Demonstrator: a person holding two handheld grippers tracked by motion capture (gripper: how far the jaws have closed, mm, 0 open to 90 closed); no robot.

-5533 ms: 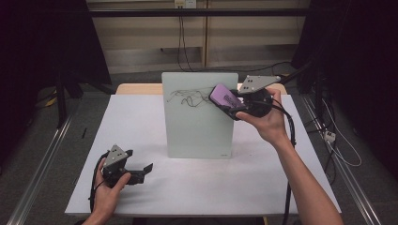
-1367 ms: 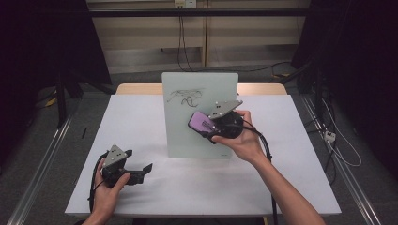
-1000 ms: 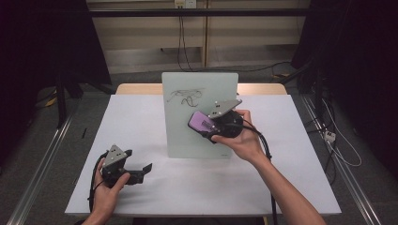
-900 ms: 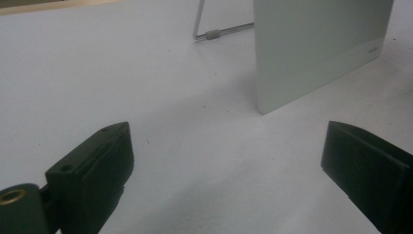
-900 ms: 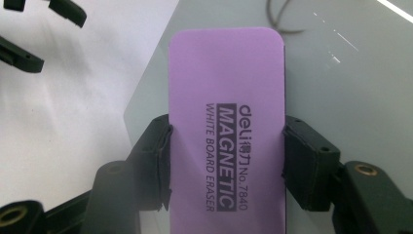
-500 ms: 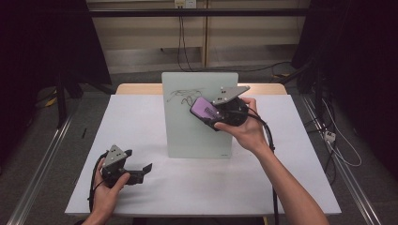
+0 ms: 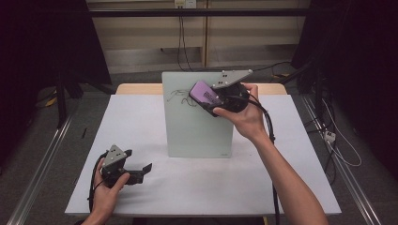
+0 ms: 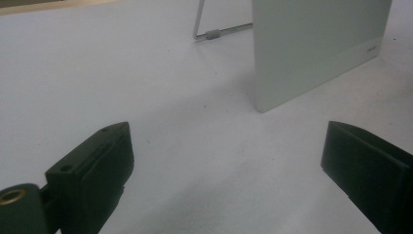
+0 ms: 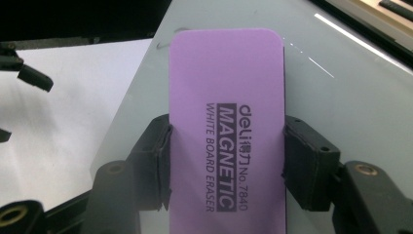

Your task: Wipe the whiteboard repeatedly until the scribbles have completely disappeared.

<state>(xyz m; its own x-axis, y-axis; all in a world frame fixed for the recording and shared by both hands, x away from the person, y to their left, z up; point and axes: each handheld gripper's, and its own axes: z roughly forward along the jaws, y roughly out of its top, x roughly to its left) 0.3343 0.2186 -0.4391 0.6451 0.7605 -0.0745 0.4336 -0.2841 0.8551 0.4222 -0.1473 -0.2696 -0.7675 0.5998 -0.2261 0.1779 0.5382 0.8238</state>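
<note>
Right gripper view shows the right gripper (image 9: 226, 161) clamped on both long sides of a purple eraser (image 9: 226, 97), pressed at the upright whiteboard (image 7: 187, 126) on the table (image 7: 141, 117). It seems light and a little soft. Left gripper (image 7: 136, 171) rests with jaws apart. Scribbles (image 7: 180, 96) are partly hidden.

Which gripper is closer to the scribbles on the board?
Right. The right gripper holds the eraser against the board beside the scribbles. The left gripper rests low on the table, well away.
</note>
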